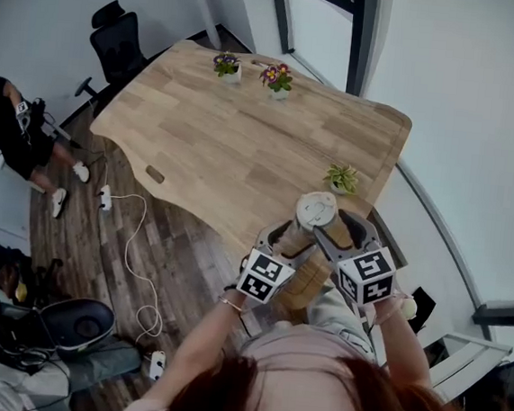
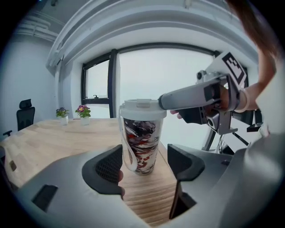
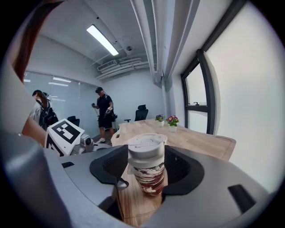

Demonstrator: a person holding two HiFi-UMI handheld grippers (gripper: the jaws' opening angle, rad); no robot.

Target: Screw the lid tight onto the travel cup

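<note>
Nearest us, head view: left gripper (image 1: 280, 250) and right gripper (image 1: 336, 228) flank the patterned plastic travel cup (image 1: 295, 239) at the wooden table's (image 1: 245, 145) edge. Left gripper view: jaws apart around it, not touching. Right gripper view: jaws clamp its white round lid (image 3: 146, 147); we'd brace left, then twist.

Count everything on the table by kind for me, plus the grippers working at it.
Travel cup: 1
Lid: 1
Flowering potted plants: 2
Green potted plant: 1
Grippers, left gripper and right gripper: 2
Total: 7
</note>
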